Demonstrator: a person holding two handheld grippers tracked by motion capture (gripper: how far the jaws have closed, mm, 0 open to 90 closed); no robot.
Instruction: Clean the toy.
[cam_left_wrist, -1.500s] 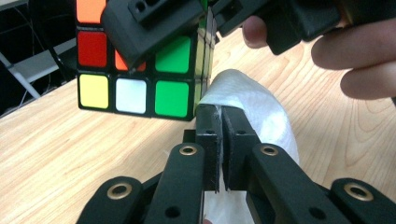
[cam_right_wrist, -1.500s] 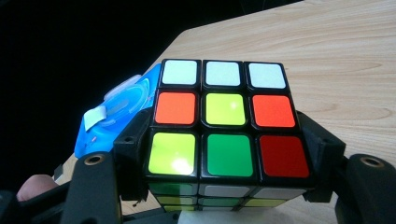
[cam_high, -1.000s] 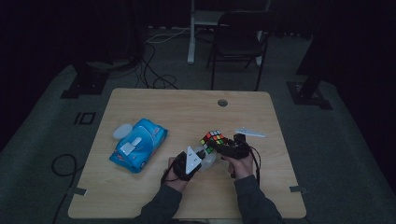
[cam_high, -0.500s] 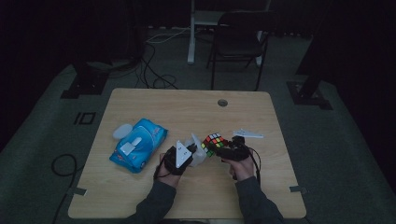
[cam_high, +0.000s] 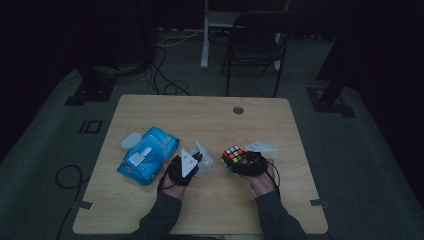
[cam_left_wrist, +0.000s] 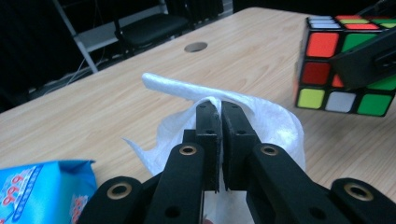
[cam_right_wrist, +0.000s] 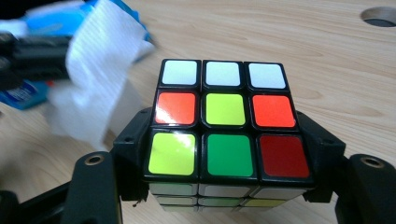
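Near edge: left gripper (cam_high: 192, 164) clamps the white wipe (cam_high: 204, 156); right gripper (cam_high: 239, 162) grips the puzzle cube (cam_high: 234, 155); the two have separated since a second ago, suggesting a wiping pass completed; wipes pack (cam_high: 147, 154) lies left.

the left gripper (cam_high: 196, 161), pinching the wipe (cam_high: 204, 156), has drawn leftward, away from the cube (cam_high: 234, 156).

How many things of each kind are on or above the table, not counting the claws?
Puzzle cube: 1
White wipe: 1
Blue wipe pack: 1
White lid beside the pack: 1
Total: 4
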